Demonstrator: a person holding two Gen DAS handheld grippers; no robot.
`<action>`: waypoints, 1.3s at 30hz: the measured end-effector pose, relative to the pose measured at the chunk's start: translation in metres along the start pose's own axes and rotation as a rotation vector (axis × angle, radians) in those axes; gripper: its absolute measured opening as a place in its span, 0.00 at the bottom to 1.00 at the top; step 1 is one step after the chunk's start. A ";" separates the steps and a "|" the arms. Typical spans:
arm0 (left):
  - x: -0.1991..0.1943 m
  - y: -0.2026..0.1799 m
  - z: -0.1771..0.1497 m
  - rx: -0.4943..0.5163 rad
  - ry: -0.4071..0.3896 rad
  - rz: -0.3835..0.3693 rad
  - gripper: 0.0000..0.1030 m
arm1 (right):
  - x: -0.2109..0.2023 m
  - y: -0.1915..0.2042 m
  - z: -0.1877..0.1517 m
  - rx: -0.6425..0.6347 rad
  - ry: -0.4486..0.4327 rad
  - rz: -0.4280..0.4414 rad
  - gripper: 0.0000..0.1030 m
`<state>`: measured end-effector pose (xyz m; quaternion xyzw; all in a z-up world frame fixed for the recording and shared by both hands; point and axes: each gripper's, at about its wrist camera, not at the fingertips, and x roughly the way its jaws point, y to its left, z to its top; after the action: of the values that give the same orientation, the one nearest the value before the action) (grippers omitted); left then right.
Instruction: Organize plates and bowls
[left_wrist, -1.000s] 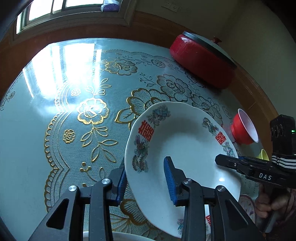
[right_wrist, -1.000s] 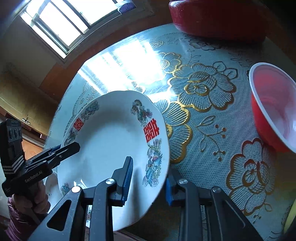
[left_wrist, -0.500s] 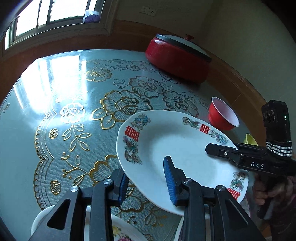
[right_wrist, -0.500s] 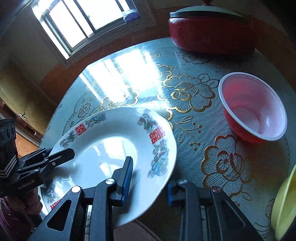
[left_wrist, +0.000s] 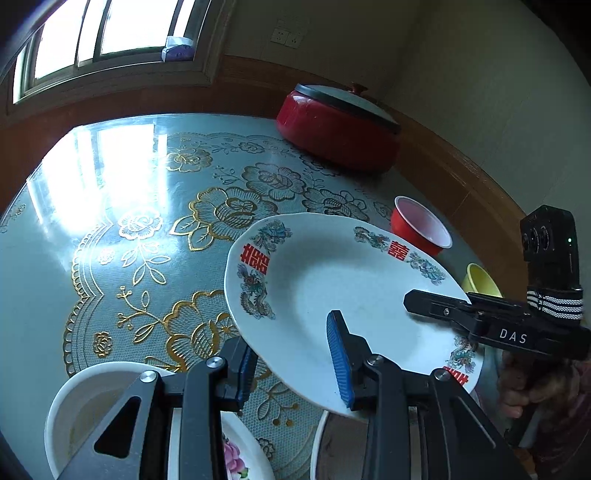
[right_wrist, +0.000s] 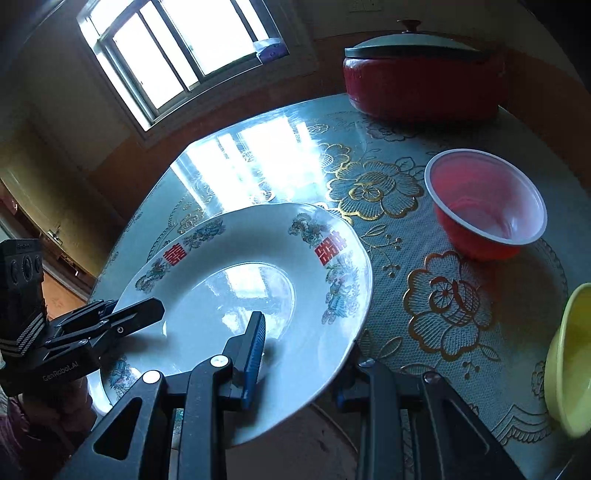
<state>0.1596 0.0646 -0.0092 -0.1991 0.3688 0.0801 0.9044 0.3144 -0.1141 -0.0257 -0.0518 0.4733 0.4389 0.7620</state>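
Both claws are holding one big white plate (left_wrist: 332, 280) up over the counter (left_wrist: 110, 221). The left claw (left_wrist: 295, 354) is pinching its near rim, and the right claw (right_wrist: 299, 354) is pinching the other side. A red bowl (right_wrist: 487, 206) is sitting nearby.

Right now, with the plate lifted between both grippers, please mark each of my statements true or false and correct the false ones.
1. Both grippers hold the same white plate. True: the left gripper and the right gripper each clamp its rim.
2. The red bowl is stacked inside the yellow bowl. False: they stand apart on the table.
3. The red pot has its lid on. True.
4. The plate is plain white. False: it has red characters and coloured figures on its rim.
5. The red bowl is full of food. False: it looks empty.
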 end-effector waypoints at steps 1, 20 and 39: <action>-0.004 -0.003 -0.002 0.004 -0.008 -0.001 0.36 | -0.005 0.001 -0.003 -0.001 -0.006 0.002 0.30; -0.060 -0.049 -0.086 0.027 0.026 -0.081 0.38 | -0.069 0.018 -0.098 0.032 0.063 -0.011 0.30; -0.056 -0.061 -0.114 0.051 0.097 -0.044 0.39 | -0.080 0.028 -0.130 -0.024 0.020 -0.225 0.32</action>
<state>0.0650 -0.0384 -0.0259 -0.1878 0.4099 0.0410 0.8917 0.1932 -0.2105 -0.0259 -0.1181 0.4670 0.3557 0.8009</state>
